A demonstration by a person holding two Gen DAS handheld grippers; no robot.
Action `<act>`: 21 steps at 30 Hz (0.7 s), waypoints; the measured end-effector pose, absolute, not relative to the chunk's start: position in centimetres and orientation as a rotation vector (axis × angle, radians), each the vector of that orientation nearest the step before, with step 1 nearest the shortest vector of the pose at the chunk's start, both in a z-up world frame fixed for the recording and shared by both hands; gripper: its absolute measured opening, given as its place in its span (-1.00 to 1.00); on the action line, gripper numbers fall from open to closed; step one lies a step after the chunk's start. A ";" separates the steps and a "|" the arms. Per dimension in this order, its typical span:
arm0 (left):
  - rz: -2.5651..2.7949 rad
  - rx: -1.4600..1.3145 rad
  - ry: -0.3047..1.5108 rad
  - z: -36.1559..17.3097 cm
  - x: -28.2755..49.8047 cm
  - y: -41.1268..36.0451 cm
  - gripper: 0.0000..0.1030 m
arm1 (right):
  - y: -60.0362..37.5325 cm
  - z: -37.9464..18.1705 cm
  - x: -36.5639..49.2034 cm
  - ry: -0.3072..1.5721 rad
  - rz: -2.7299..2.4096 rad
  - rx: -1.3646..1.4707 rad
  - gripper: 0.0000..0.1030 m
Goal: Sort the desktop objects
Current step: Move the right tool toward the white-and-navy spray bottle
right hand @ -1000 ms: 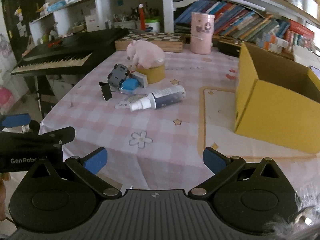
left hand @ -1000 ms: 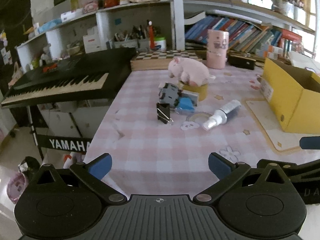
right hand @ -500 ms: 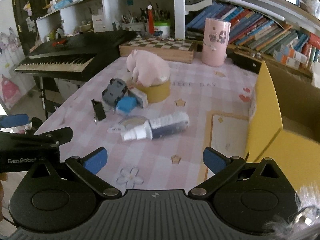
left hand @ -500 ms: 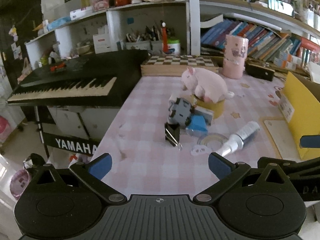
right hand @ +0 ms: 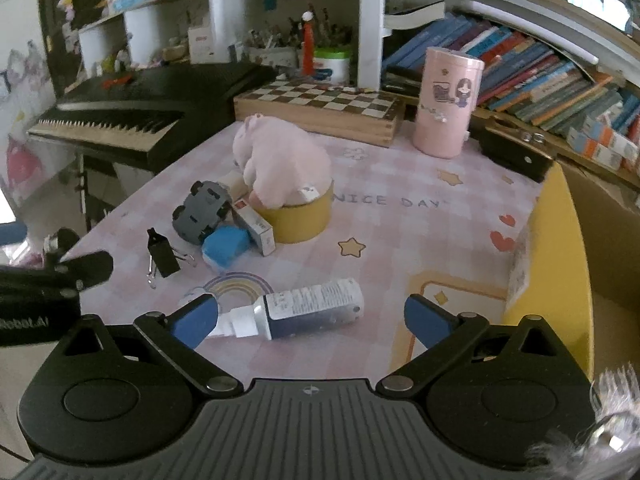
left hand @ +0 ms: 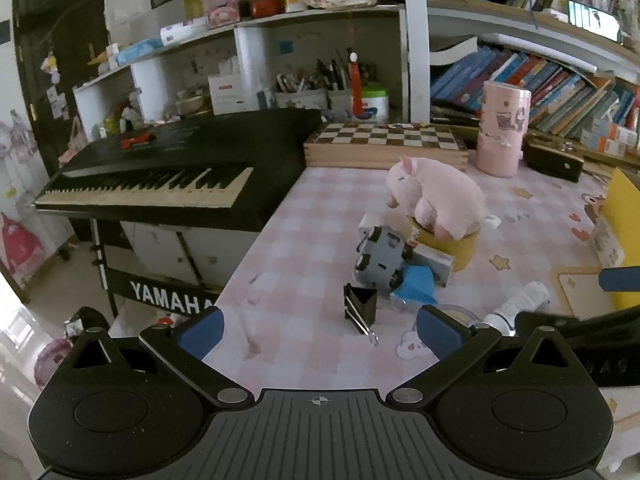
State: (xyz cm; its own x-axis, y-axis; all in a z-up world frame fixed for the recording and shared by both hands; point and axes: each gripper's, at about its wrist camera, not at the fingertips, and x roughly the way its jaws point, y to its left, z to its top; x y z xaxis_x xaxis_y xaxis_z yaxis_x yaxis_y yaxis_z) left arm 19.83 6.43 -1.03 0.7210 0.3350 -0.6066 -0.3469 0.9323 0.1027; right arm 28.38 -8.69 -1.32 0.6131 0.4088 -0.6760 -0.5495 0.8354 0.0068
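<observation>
Both pairs of tongs stood wide apart and empty over the pink checked bench (right hand: 384,184), with sorting not yet begun. The right tongs (right hand: 311,322) hovered just above a dark blue spray bottle with a white nozzle (right hand: 298,312), which lay on its side between the blue fingertips (right hand: 196,320). A clean pick appeared to call for lowering squarely over the bottle's wide body, not the narrow nozzle, since the round side could roll out of a skewed pinch. From there the open yellow cardboard box (right hand: 548,264) at the right looked the likely drop.

The left tongs (left hand: 319,327) faced a black metal binder clip (left hand: 360,305) standing near a grey toy car (left hand: 382,258), a blue rounded block (left hand: 416,284), a small white carton (right hand: 256,224) and a pink plush pig (left hand: 438,196) sitting on a yellow roll of tape (right hand: 304,220).

Compared with a second earlier, both cameras had come markedly nearer the cluster: the bottle, then well ahead of the right tongs, now lay between its fingertips, and the clip loomed larger before the left. The objects themselves had kept their places, and both jaws stayed as wide as before.
</observation>
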 end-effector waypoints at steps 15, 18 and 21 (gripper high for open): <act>0.364 0.014 0.666 -1.0 21.8 5.8 1.00 | -7.8 -2.6 30.9 0.742 0.584 -0.251 0.96; 0.355 0.009 0.668 -1.0 22.0 6.0 1.00 | -7.6 -2.7 31.1 0.732 0.571 -0.241 0.96; 0.350 0.007 0.667 -0.9 21.9 6.4 1.00 | -7.0 -3.0 31.1 0.726 0.557 -0.242 0.96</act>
